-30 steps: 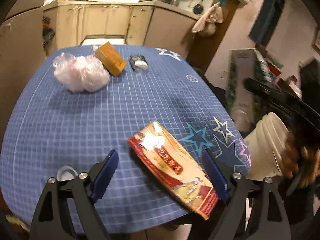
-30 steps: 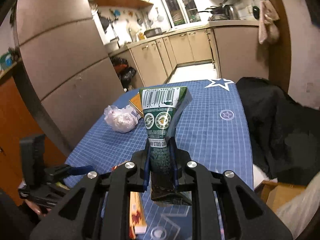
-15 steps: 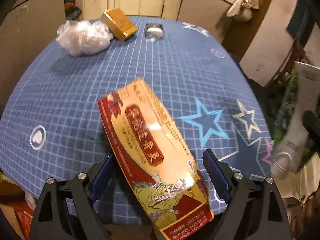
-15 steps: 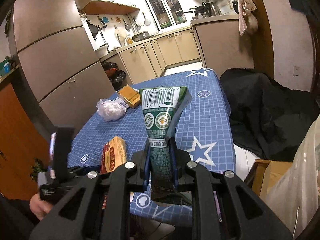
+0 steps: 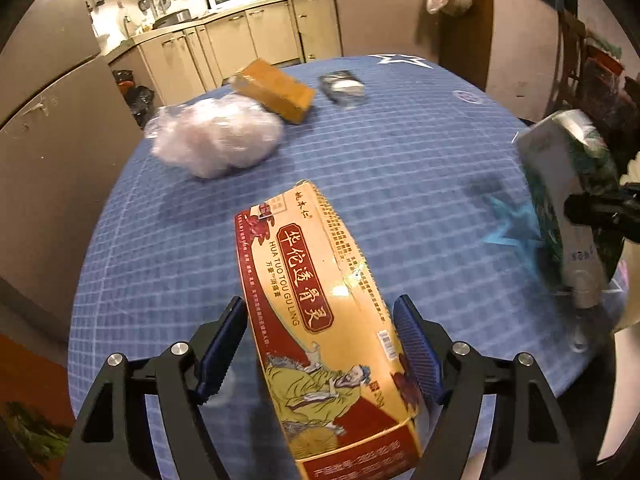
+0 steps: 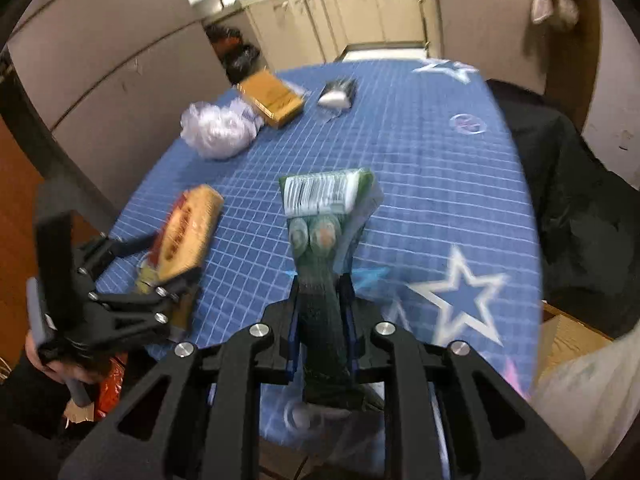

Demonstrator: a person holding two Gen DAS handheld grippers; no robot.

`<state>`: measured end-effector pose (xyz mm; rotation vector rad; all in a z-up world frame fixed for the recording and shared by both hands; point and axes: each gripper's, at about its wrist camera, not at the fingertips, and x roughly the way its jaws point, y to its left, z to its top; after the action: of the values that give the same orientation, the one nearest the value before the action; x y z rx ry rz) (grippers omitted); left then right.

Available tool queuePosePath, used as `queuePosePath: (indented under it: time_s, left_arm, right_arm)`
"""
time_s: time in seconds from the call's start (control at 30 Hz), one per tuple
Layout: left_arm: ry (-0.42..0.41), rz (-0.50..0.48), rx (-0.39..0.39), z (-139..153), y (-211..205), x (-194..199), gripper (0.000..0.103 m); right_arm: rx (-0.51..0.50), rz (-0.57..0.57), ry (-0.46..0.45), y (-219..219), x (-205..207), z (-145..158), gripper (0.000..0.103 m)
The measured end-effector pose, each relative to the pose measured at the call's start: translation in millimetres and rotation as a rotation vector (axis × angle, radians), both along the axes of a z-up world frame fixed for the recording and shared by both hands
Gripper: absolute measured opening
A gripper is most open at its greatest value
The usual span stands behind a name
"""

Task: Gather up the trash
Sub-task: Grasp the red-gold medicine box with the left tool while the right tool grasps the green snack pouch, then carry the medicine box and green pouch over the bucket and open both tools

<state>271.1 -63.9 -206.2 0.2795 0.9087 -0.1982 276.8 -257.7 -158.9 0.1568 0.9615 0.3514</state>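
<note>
Cardboard, red and gold, fills the space between the fingers of the left claw: the long medicine box runs forward from between the two blue pads, its far end well ahead of them over the blue gridded bench. The jaws stand fairly wide. The right pad looks to touch the box's edge; whether the left pad presses the other edge I cannot tell, so a firm grip is not certain. From the right wrist view the box seems tilted up off the cloth at its far end.

For this step, I would judge it best to close fully on the box before carrying it. It is long and held near one end, so it may swing or slip if the squeeze is light. A grip nearer its middle would steady it.

The right claw is closed narrow on a green carton, which stands up ahead of its fingers, barcode end farthest from them. It is blurred, so fine detail is lost.

Far ahead of both claws lie a crumpled clear plastic bag, a brown box just beside it, and a small dark wrapper to the right of that.

Containers: low to the right of the right claw, off the bench edge, are a pale plastic sack and an open cardboard carton. What either contains is not visible.
</note>
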Motion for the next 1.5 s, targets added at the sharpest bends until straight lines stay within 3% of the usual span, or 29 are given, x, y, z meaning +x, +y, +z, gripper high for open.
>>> queuePosePath:
  time_s: [0.13, 0.23, 0.43, 0.8, 1.1, 1.5]
  left_arm:
    - [-0.008, -0.004, -0.013, -8, 7, 6, 0.077]
    - [-0.015, 0.001, -0.051, -9, 10, 9, 0.077]
    - [0.001, 0.034, -0.133, -8, 21, 8, 0.072]
    - [-0.064, 0.030, -0.109, 1, 15, -18, 0.070]
    - [-0.184, -0.020, -0.050, 35, -17, -35, 0.070]
    - [-0.269, -0.148, -0.050, 70, -76, -50, 0.070]
  right_arm:
    - [-0.045, -0.010, -0.005, 14, 10, -12, 0.023]
    - [-0.056, -0.019, 0.001, 15, 6, -23, 0.036]
    - [-0.068, -0.068, -0.039, 12, -12, -22, 0.036]
    - [0.001, -0.118, -0.133, 10, -35, -16, 0.027]
    - [-0.068, -0.135, -0.252, 9, -66, 17, 0.026]
    - [-0.106, -0.207, -0.329, -22, -105, 47, 0.026]
